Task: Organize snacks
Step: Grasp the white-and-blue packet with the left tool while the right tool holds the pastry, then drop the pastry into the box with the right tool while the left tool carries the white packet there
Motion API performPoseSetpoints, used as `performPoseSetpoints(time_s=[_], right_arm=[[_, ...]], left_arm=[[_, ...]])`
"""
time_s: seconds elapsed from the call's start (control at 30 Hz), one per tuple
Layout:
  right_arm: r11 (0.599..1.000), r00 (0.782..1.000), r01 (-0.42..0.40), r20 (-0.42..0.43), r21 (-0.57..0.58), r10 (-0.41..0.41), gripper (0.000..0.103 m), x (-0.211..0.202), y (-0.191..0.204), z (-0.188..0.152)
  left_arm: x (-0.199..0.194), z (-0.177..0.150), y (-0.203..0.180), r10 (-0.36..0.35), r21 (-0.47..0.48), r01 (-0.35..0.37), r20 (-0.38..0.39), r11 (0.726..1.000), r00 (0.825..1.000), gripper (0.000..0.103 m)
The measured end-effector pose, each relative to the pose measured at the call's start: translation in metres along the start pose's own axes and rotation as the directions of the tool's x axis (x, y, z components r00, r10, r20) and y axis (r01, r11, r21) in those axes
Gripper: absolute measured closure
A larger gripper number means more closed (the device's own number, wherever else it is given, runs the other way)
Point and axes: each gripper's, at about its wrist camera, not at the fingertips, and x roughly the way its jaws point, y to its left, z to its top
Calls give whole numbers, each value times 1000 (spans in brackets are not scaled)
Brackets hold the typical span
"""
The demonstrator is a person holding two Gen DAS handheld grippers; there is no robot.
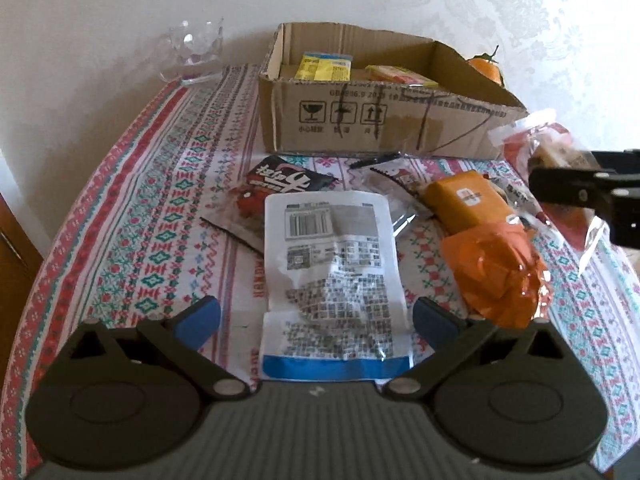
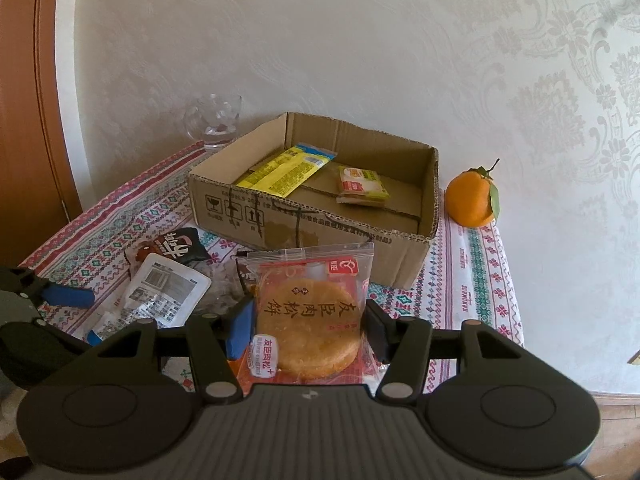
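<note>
My right gripper [image 2: 308, 324] is shut on a clear-and-red packet with a round golden cake [image 2: 308, 316], held above the table in front of the cardboard box [image 2: 224, 208]. That box holds a long yellow packet [image 2: 284, 172] and a small yellow-red packet [image 2: 362, 186]. My left gripper [image 1: 316, 322] is open and low over the table, its blue pads [image 1: 200, 320] on either side of a white printed pouch [image 1: 332, 272] without pressing it. Beyond the pouch lie a black-red packet [image 1: 280, 188] and two orange wrapped snacks [image 1: 464, 200].
A clear glass [image 1: 194, 52] stands at the back left by the wall. A tangerine with leaves [image 2: 472, 196] sits right of the box. The patterned tablecloth [image 1: 140, 200] drops off at the left edge beside a wooden door. The right gripper [image 1: 580, 192] shows at the right.
</note>
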Motion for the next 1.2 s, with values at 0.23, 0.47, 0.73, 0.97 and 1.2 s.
performPoseSetpoints(time_s=[0.23,0.47,0.73,0.97,1.2], right_arm=[[1000,1000,-8,-8,-1,8,41,8,-3,1],[1000,1000,-12,-13,7,12,41,12,-6,1],[1000,1000,-10,-8,3,10,41,10,-5,1],[1000,1000,-5,3,0,5,41,5,-5,1],[1000,1000,-4,14,-10,4,41,-1,-3,3]], left_arm=[[5,2,-11,23,3,-23,16,1000,1000,6],[1,3,-14,18,14,-18,15,1000,1000,26],[-4,5,-12,-6,30,5,13,1000,1000,30],[-21,5,-14,-14,77,11,41,997,999,30],[-33,5,-13,-41,81,37,43,996,998,30]])
